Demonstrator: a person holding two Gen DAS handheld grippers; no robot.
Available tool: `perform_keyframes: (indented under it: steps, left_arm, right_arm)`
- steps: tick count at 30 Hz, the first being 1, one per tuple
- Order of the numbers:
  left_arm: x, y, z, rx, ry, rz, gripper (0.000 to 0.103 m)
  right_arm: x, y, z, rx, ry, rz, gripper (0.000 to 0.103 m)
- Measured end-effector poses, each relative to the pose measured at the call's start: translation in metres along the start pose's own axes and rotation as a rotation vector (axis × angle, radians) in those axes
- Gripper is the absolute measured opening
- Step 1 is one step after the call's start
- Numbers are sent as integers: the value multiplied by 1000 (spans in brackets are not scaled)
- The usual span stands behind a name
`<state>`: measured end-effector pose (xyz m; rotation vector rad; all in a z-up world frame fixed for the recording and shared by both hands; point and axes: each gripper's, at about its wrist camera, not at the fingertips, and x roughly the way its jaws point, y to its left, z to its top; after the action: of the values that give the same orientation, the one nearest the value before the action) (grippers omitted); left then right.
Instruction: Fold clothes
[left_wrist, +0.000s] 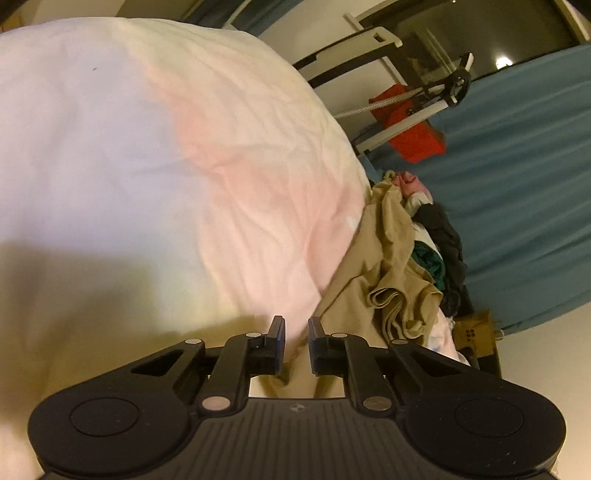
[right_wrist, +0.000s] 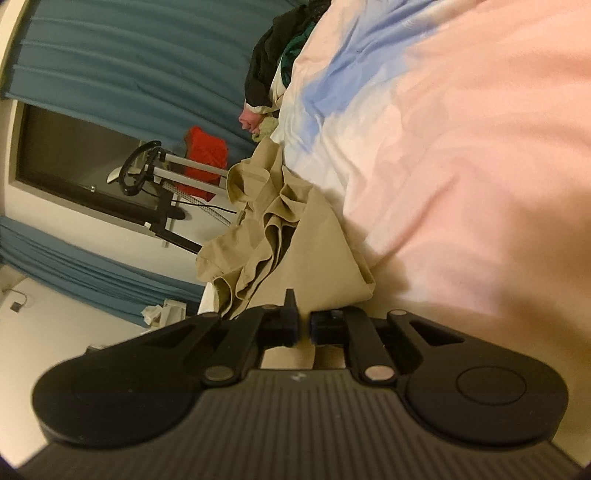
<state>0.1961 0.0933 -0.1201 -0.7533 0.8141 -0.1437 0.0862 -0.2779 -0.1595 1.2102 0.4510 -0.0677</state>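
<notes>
Just ahead of your left gripper (left_wrist: 295, 345), a tan garment (left_wrist: 388, 280) lies crumpled on the bed (left_wrist: 110, 166), running away from the fingers toward a heap of other clothes (left_wrist: 439, 251) at the far edge. Its near edge passes under the gap between your left fingers, which stand a little apart with cloth showing between them; I cannot tell whether they pinch it or only hover over it.

Your right gripper (right_wrist: 303, 326) is just as near. Its fingers are drawn nearly together, a thin gap left, and the tan garment (right_wrist: 280, 229) lies straight ahead of them and slightly left, bunched in ruffles at the middle and flatter close to the tips. Whether those fingers hold a fold of it is not clear either.

From both sides the cloth's long axis seems to run forward, away from the fingers, along the bed's edge. Neither hand is plainly the nearer one; both sit at the near end. My judgement: the garment is not folded now, and any next move turns on that near edge.
</notes>
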Motion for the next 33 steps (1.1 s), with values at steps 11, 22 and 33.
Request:
perform_keyframes:
  steps: [11, 22, 33]
  left_arm:
    - [50, -93, 12, 575, 97, 15, 29]
    - [118, -113, 20, 757, 57, 94, 14]
    - [74, -79, 41, 487, -12, 100, 50]
  right_arm:
    - [-3, 0, -2, -28, 13, -25, 9]
    - [-2, 12, -8, -149, -9, -63, 9]
    - [8, 11, -5, -176, -24, -85, 9]
